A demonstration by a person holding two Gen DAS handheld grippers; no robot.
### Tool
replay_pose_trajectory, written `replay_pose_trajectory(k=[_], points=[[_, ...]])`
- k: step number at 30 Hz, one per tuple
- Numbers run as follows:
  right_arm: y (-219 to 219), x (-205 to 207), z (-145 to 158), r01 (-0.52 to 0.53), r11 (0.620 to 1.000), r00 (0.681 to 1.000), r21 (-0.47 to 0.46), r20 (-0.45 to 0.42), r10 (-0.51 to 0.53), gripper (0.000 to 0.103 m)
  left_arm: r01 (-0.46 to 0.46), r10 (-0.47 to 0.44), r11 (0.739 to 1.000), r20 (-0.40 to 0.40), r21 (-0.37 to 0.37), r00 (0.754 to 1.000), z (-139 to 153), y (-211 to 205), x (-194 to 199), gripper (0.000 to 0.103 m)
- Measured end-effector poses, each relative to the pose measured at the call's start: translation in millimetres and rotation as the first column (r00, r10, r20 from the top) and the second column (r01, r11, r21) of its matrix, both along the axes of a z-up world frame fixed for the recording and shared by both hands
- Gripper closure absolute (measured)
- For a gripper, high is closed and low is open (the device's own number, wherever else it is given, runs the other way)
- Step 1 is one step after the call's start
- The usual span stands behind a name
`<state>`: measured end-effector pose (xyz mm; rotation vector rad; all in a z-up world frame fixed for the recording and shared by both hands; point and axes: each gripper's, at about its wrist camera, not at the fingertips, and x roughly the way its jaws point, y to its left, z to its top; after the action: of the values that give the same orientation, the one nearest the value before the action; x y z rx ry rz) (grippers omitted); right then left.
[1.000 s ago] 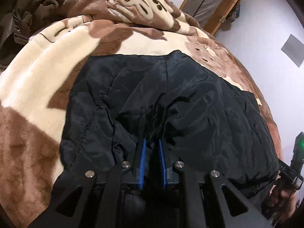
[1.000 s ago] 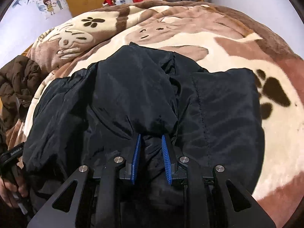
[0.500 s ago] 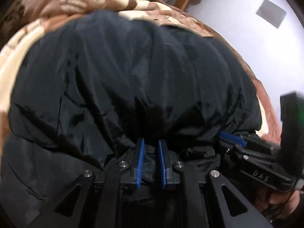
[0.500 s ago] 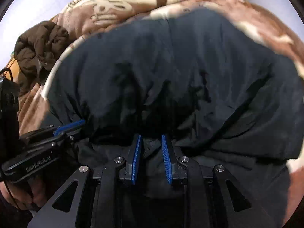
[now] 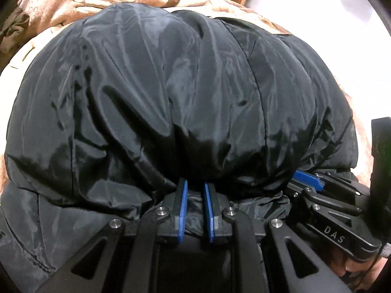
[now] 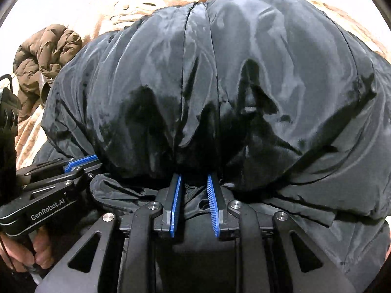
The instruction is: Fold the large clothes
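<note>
While gathered into a puffed roll on the blanket (image 5: 73,2), the jacket (image 5: 195,85) is pinched at its near edge by both grippers, side by side. Left gripper (image 5: 195,190): jaws pressed on a bunch of black fabric. Right gripper (image 6: 194,183): jaws likewise nipping a fold. Handling, judged: padded, soft, light but bulky; glossy shell likely slippery, so grip seams or hem, several layers deep. Containers: none visible. Also present: brown coat (image 6: 46,53), crumpled, beside the jacket.
</note>
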<state>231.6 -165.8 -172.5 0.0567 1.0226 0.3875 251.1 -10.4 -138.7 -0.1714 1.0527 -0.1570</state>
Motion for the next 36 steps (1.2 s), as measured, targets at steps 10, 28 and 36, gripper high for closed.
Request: replay_pose_trajectory(k=[10, 28, 36], points=[[12.7, 15.2, 0.8, -0.004, 1.000, 1.000, -0.017, 0.009, 0.004, 0.083, 0.000, 0.000, 0.998, 0.006, 0.068, 1.000, 1.0, -28.1, 19.4, 0.086], [-71.6, 8.9, 94.2, 0.132, 0.986, 0.962, 0.097, 0.228, -0.151, 0.061, -0.086, 0.078, 0.996, 0.204, 0.034, 0.976, 90.2, 13.6, -18.3, 0.078], [-88.6, 38.5, 59.9, 0.162, 0.987, 0.979, 0.017, 0.119, -0.163, 0.061, -0.145, 0.141, 0.989, 0.104, 0.035, 0.985, 52.4, 45.7, 11.7, 0.077]])
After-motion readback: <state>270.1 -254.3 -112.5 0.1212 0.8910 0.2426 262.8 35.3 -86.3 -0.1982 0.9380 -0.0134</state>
